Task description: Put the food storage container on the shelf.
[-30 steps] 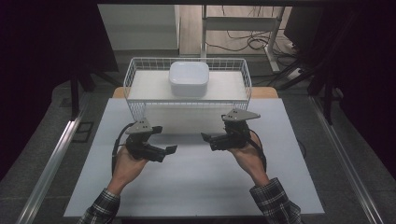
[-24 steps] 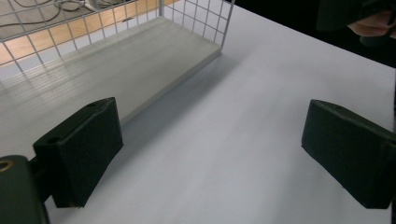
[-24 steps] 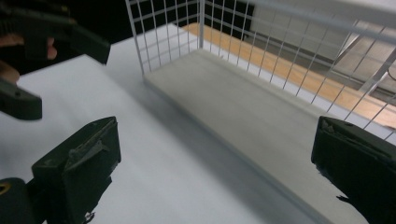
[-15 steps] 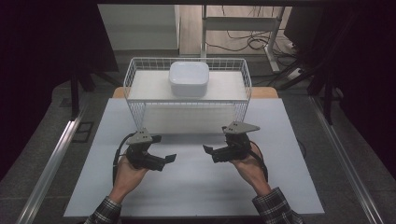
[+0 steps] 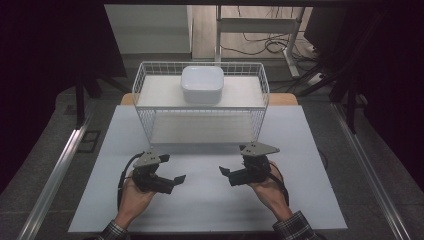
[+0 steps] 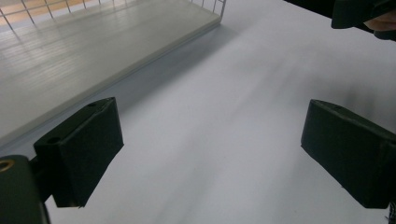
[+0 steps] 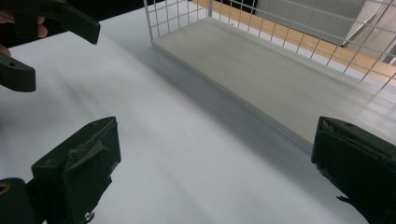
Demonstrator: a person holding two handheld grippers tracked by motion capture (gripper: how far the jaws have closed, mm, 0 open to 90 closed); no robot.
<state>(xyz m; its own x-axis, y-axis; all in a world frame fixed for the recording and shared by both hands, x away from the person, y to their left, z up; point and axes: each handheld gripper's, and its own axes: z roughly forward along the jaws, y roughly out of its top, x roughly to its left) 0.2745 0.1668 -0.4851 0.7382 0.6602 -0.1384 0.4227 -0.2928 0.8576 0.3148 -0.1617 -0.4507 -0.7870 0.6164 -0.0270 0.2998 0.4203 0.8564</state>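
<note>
A: High view, quick status pls. Where's the white rounded-square lidded box (image 5: 202, 84)?

B: On the top shelf of the white wire-mesh rack (image 5: 145, 120), about mid-shelf, well apart from both hands. Nothing touches it. Rack stands at the far side of the white bench (image 5: 210, 200).

A: And the grippers?

B: Left gripper (image 5: 176, 179) and right gripper (image 5: 223, 172) both low over the bench, near the person's edge, tips facing each other w/ a gap between. Both empty.

A: Fingers?

B: Left gripper view: black fingers (image 6: 84, 149) spread wide, bare bench between them, lower shelf board (image 6: 79, 51) of the rack off to the upper left. Right gripper view: fingers (image 7: 79, 163) also wide apart, nothing gripped; lower shelf board runs across the upper right, other gripper (image 7: 42, 37) at top left.

A: So progress?

B: My read: box is seated on the rack, hands are away from it and empty, so the placing looks done, or else nothing's begun. Can't tell which from this alone. If a pick is still due, everything's left: reach up to the top shelf, close on the box, lift it clear of the wire rim.

A: Anything else on the bench?

B: No, just rack + hands.
</note>
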